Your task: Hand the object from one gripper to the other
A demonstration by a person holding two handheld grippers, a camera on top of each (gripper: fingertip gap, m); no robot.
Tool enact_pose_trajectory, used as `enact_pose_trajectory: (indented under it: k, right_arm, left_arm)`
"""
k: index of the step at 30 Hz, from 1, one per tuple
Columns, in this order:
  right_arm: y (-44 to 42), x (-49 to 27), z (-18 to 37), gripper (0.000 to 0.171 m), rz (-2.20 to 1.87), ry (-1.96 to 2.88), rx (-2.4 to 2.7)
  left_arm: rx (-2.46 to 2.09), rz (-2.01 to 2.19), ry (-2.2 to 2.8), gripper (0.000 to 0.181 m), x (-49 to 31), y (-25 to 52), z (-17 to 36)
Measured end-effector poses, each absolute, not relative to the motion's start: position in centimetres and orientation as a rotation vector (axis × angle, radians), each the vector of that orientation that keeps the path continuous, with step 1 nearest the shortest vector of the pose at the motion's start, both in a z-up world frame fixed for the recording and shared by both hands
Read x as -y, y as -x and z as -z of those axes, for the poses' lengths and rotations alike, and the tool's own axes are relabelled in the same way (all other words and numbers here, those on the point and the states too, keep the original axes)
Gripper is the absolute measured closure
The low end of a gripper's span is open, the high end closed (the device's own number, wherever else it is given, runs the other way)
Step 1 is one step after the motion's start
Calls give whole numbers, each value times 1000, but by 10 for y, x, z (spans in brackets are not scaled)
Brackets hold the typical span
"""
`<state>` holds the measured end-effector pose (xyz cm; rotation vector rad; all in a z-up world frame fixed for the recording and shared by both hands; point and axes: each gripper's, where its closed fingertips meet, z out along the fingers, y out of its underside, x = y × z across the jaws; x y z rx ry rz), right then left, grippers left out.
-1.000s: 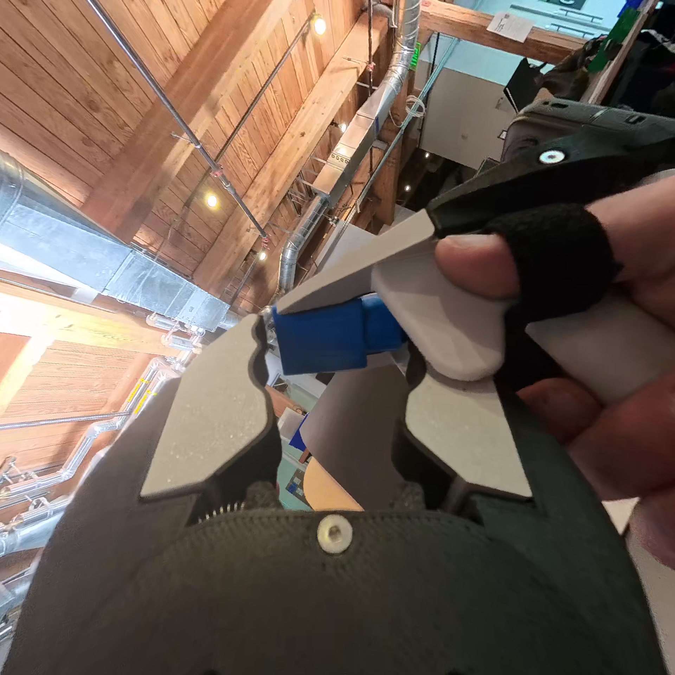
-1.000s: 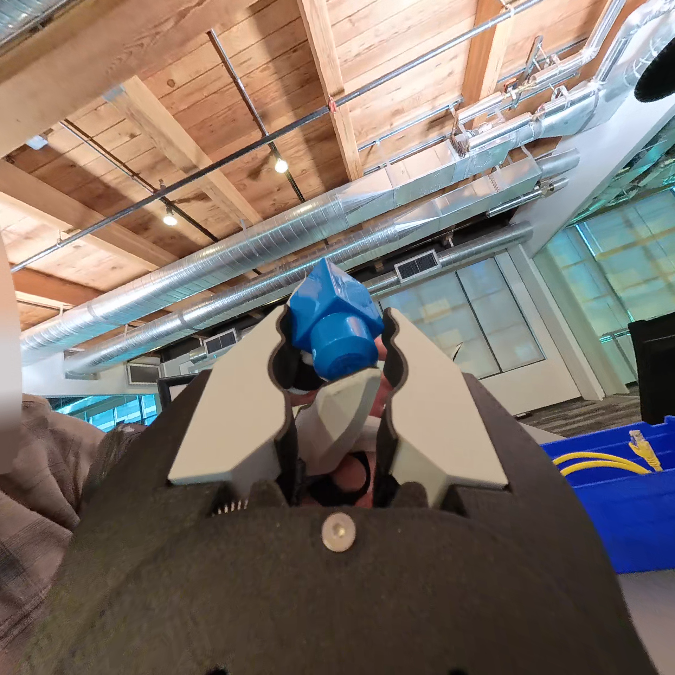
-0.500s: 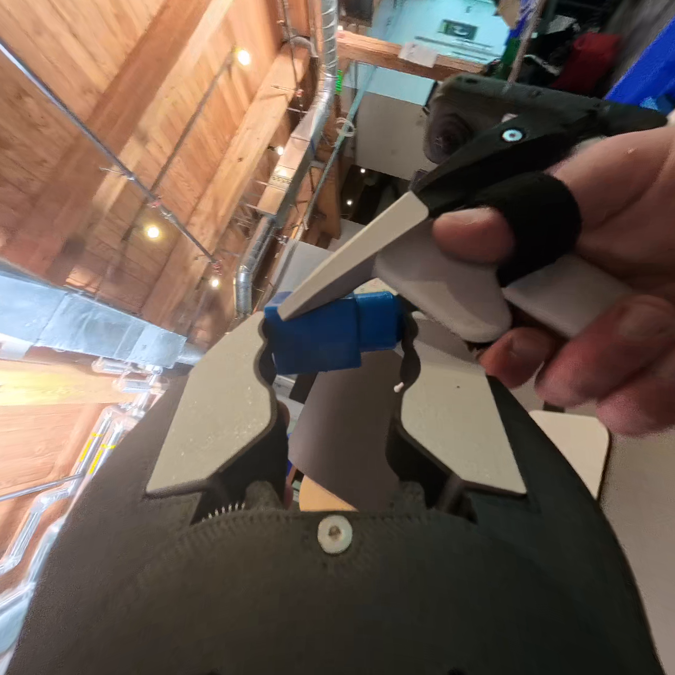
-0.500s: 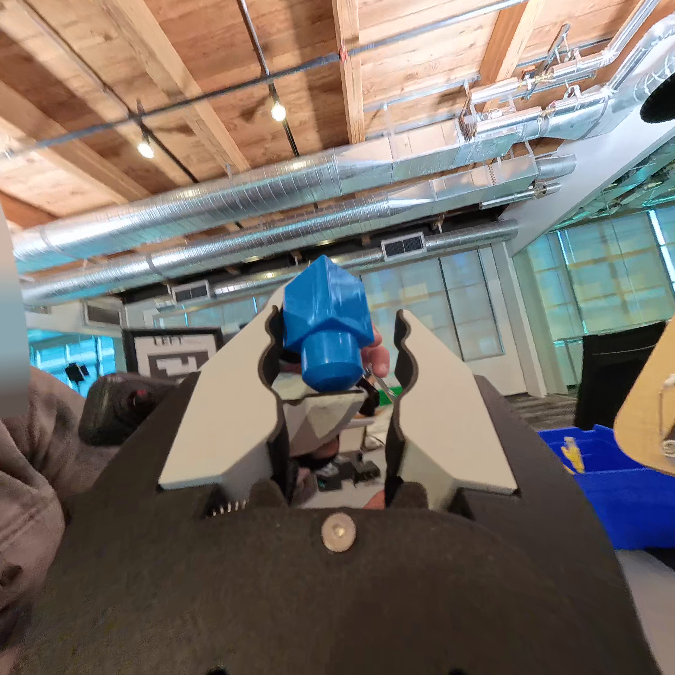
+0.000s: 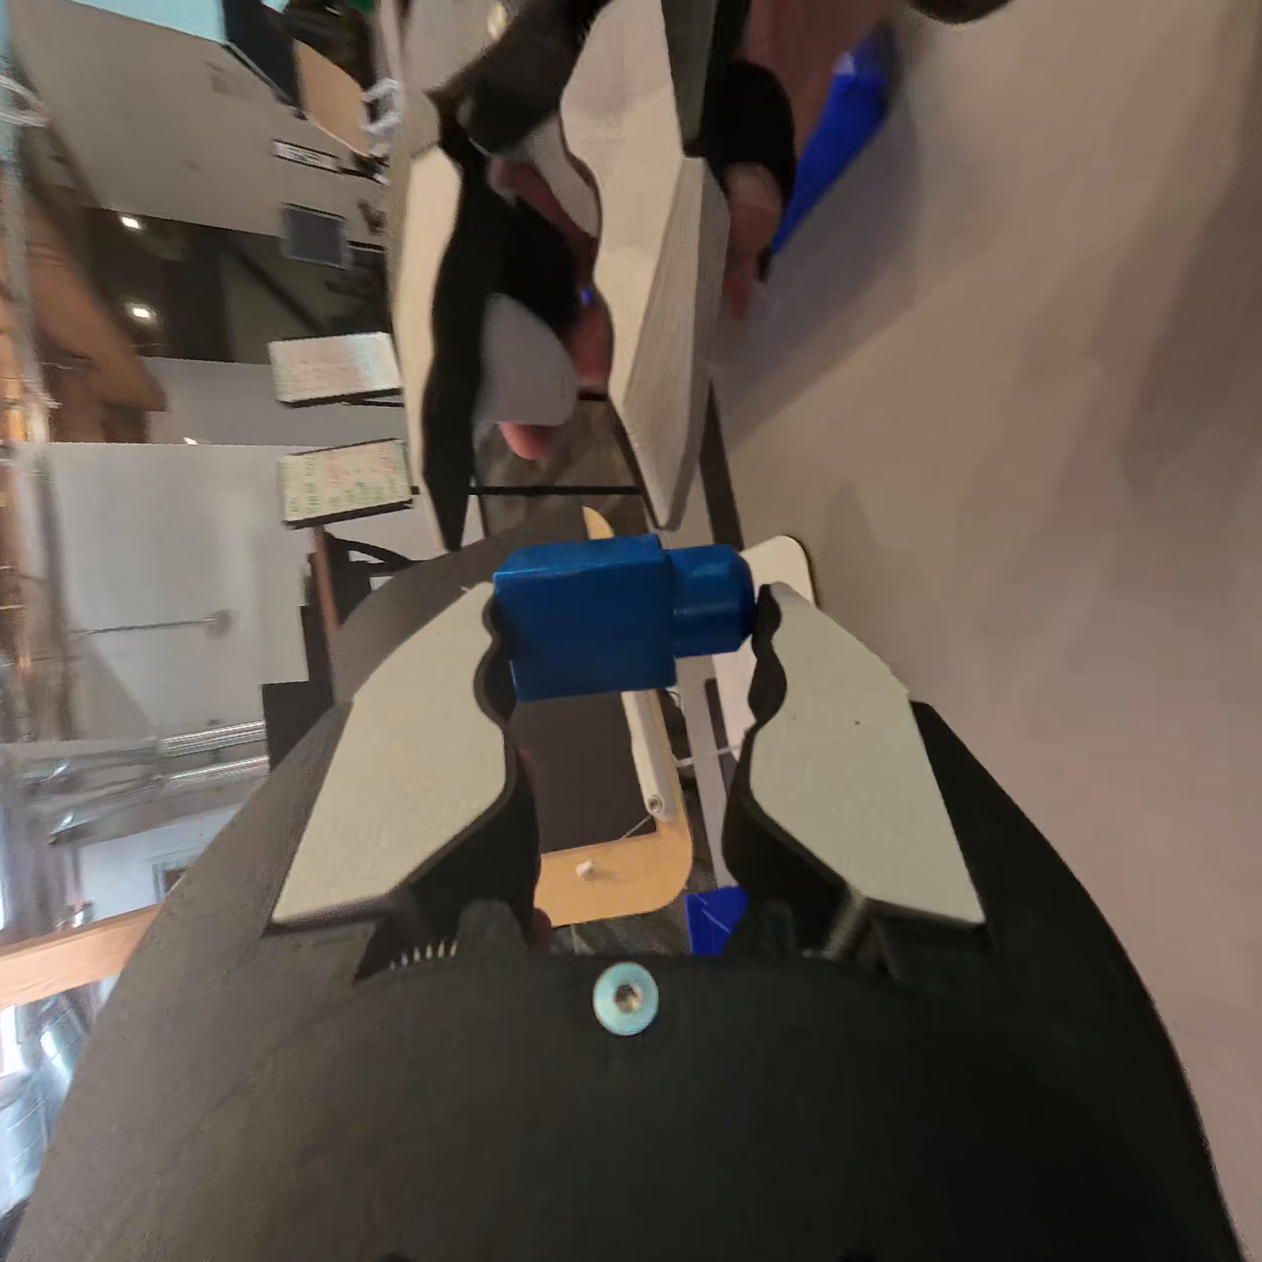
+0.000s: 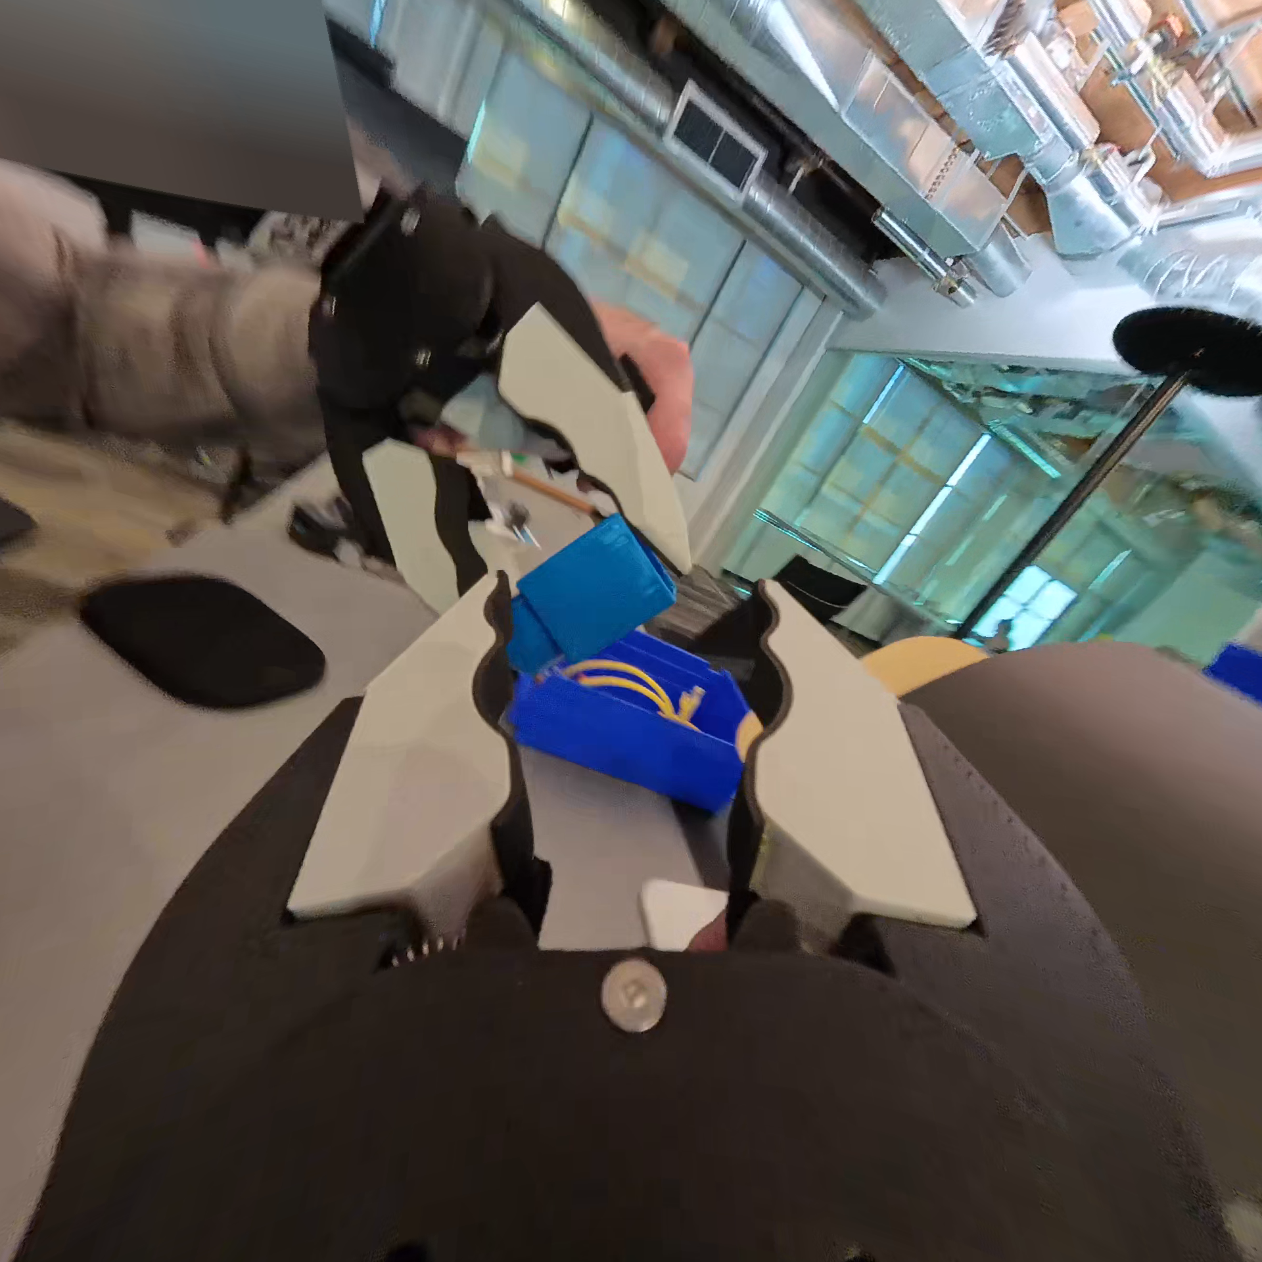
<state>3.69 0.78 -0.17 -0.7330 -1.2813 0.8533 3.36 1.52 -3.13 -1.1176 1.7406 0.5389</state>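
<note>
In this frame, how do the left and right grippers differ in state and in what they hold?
The left gripper is shut on the blue block, pinching it end to end; the right gripper is open and empty. The block spans the gap between the left gripper's tips, while the right gripper's tips only lie near it. Both have pale grey fingers on black bodies and point toward each other.

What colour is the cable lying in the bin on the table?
Yellow cable, coiled in the blue bin; it shows best in the right wrist view.
</note>
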Motion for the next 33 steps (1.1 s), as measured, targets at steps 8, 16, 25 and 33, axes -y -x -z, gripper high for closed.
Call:
enact_pose_trajectory:
  k: [8, 16, 25, 33]
  right_arm:
    - [-36, 11, 23, 102, -157, 414, 1484]
    - [-21, 22, 24, 90, 133, 216, 1389]
    - [-10, 19, 9, 95, 378, 134, 1061]
    - [-22, 11, -4, 127, 383, 188, 897]
  left_arm:
    - [-1960, -181, 1360, 114, 5, -30, 42]
    - [-1997, 331, 1514, 114, 24, -42, 38]
    - [-1888, 850, 1516, 114, 35, -65, 36]
    - [-1665, 1212, 1413, 115, 41, -81, 36]
